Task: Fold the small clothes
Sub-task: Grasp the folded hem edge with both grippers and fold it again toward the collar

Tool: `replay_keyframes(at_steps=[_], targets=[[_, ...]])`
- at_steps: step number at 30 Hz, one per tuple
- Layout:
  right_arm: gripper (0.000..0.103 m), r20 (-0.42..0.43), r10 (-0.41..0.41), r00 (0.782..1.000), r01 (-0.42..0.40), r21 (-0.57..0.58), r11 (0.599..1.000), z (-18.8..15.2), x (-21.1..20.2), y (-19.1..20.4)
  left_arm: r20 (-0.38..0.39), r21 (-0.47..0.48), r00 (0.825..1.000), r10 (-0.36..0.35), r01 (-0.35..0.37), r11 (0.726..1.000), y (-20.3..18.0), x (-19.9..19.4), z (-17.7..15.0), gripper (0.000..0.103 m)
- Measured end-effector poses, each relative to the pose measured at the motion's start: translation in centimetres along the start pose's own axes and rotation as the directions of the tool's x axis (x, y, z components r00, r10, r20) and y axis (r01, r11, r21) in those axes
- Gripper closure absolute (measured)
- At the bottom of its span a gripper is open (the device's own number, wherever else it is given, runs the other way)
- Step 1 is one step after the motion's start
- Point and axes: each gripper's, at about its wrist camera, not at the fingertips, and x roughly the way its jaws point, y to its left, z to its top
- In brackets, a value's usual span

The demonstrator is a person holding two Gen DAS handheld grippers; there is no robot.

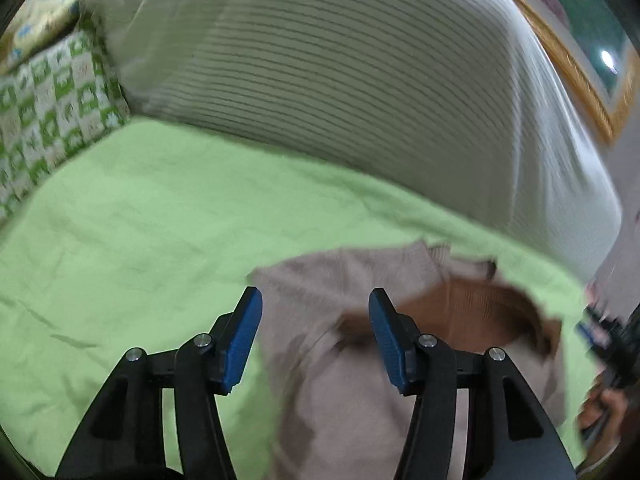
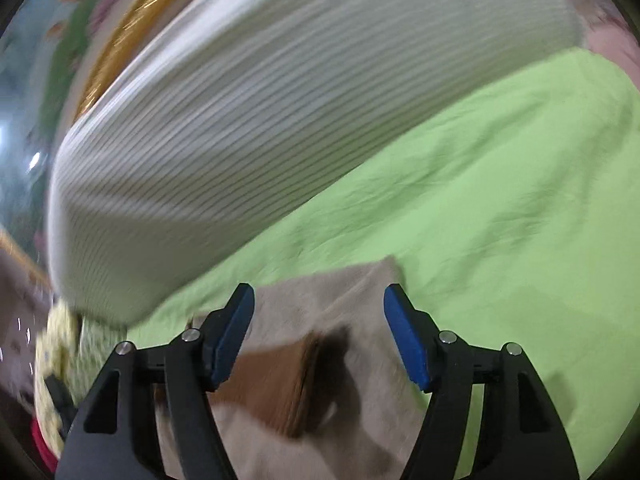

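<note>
A beige knit garment [image 1: 344, 344] with a brown part [image 1: 480, 312] lies on the light green sheet [image 1: 140, 220]. My left gripper [image 1: 316, 300] is open, its blue pads over the garment's far edge, holding nothing. In the right wrist view the same garment [image 2: 360, 384] with its brown patch [image 2: 276, 384] lies under my right gripper [image 2: 318, 296], which is open and empty. The right gripper also shows blurred at the right edge of the left wrist view [image 1: 612, 340]. Both views are motion-blurred.
A large white striped pillow [image 1: 340, 80] lies on the sheet behind the garment, and shows in the right wrist view [image 2: 240, 140]. A green patterned cushion [image 1: 52, 112] sits at the far left. A gold-framed picture [image 1: 580, 60] hangs behind.
</note>
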Motion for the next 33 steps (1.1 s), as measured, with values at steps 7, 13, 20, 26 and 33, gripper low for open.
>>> replay_keyframes(at_steps=[7,13,20,26,33], targets=[[0.034,-0.019,-0.162,0.987,0.137,-0.443,0.886,-4.8,-1.1,4.3,-0.039,0.230,0.994,0.101,-0.090,0.969,-1.2,0.5,-4.3,0.045],[0.026,-0.001,-0.221,0.975,0.164,-0.666,0.728,-5.1,1.9,7.5,-0.042,0.347,0.989,0.139,-0.116,0.931,-4.0,3.6,-2.8,0.039],[0.023,-0.049,-0.282,0.958,0.175,-0.681,0.711,-2.6,8.7,7.5,-0.125,0.341,0.982,0.141,-0.091,0.936,-3.7,9.1,-0.5,0.044],[0.095,-0.146,-0.275,0.950,0.112,-0.665,0.739,-2.2,12.5,7.3,-0.088,0.362,0.990,0.109,-0.070,0.929,-4.8,9.0,-1.0,0.099],[0.096,-0.035,-0.153,0.988,0.116,-0.497,0.860,2.3,8.3,6.6,-0.061,0.278,0.993,0.099,-0.078,0.957,-2.9,8.2,1.9,0.099]])
